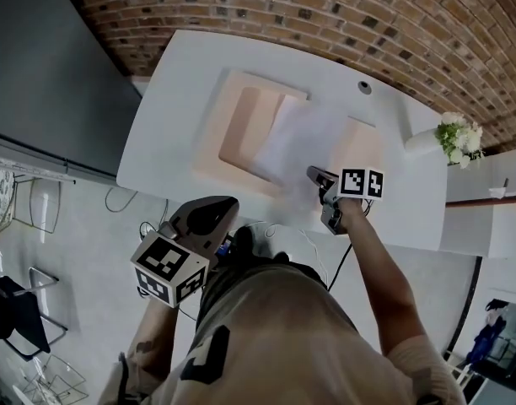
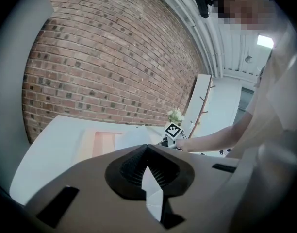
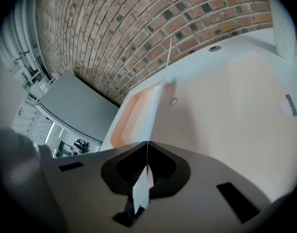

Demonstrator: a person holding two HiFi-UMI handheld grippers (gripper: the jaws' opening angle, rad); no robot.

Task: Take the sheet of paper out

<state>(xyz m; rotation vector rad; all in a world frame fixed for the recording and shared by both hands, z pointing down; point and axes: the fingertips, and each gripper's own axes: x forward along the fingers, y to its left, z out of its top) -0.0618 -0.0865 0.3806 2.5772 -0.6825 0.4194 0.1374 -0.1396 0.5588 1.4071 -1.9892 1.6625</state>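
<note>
The left gripper hangs off the table's near edge, close to the person's body. Its own view shows the jaws together with nothing between them.

On the table lies a flat peach box, open, with a sunken well in its left part. The sheet is over the box's middle and right, blurred in the head view. Its far end reaches the well's edge and its near corner sits at the right gripper. Whether the far end touches the box cannot be told.

In the right gripper view the jaws are clamped on the sheet. It shows almost edge-on there, rising away from the tips above the peach surface.

Flowers stand at the table's far right, before a brick wall.
</note>
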